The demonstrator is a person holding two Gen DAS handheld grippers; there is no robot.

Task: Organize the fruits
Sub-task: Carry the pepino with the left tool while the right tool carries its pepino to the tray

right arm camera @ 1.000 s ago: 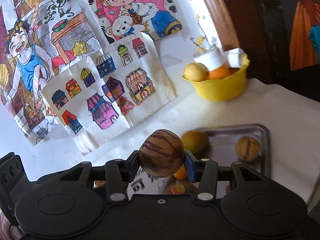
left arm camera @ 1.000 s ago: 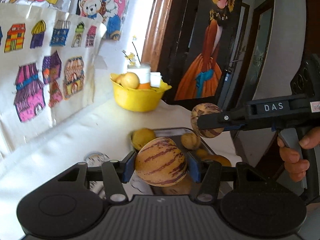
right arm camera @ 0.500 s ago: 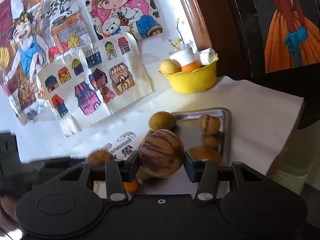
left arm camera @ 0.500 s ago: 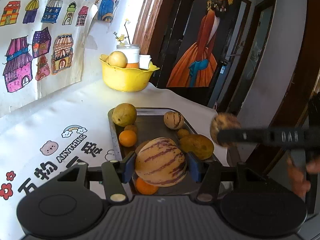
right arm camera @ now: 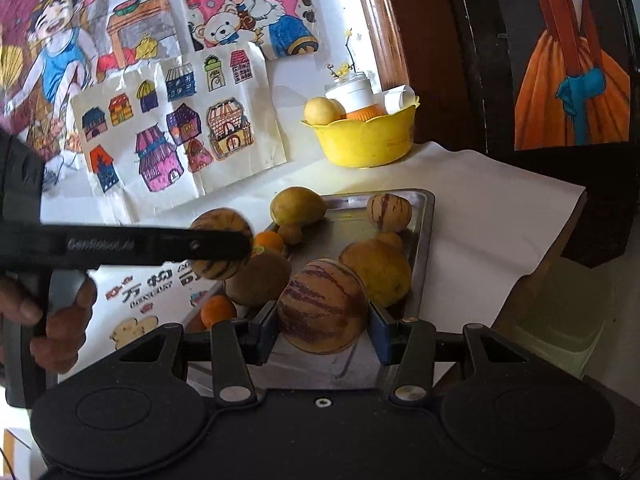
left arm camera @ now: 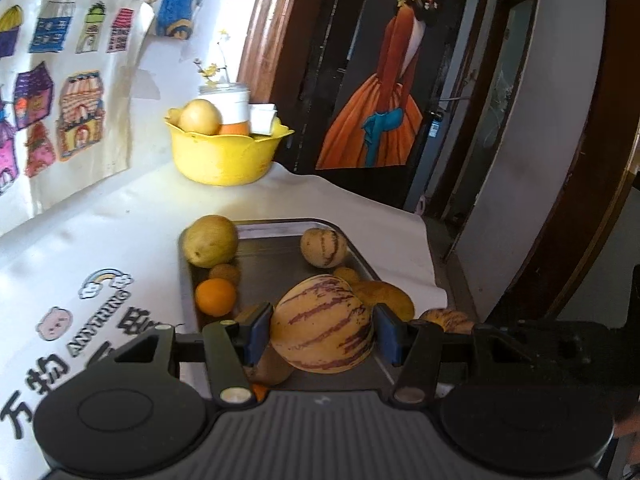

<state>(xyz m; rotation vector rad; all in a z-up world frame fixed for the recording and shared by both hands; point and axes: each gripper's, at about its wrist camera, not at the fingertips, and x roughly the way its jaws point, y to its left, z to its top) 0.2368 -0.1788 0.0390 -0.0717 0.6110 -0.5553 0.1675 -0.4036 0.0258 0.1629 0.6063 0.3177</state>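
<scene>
Blue pads of the left gripper (left arm camera: 322,334) pinch a pale yellow, purple-striped round melon (left arm camera: 322,324) from both sides, held above the near end of a rectangular steel tray (left arm camera: 272,260). The right gripper (right arm camera: 322,326) likewise clamps a darker, brown-striped round melon (right arm camera: 322,306) between its blue pads, over the same tray's near right part. In the right wrist view the left gripper crosses from the left as a black bar, its melon half covered by that bar, and a hand (right arm camera: 48,312) shows around the handle at the left edge.

On the tray lie a small striped melon (left arm camera: 323,247) at the far right, a yellow-green pear-shaped fruit (left arm camera: 210,241) on the far left rim, a small brown fruit beside it, an orange mandarin (left arm camera: 215,297), and a larger yellow fruit (right arm camera: 378,272) on the right. Other fruit beneath the held melons is mostly hidden, and its kind cannot be told. The near edge of the tray is cut off by the gripper bodies.

A white cloth with printed characters and cartoon figures (left arm camera: 80,320) covers the table. At its far end stands a yellow scalloped plastic bowl (left arm camera: 224,156) holding a round yellow fruit, a white jar and a white box. Children's coloured drawings of houses (right arm camera: 176,132) hang on the wall behind, and a painting of a figure in an orange dress (left arm camera: 384,92) hangs on the dark door to the right
</scene>
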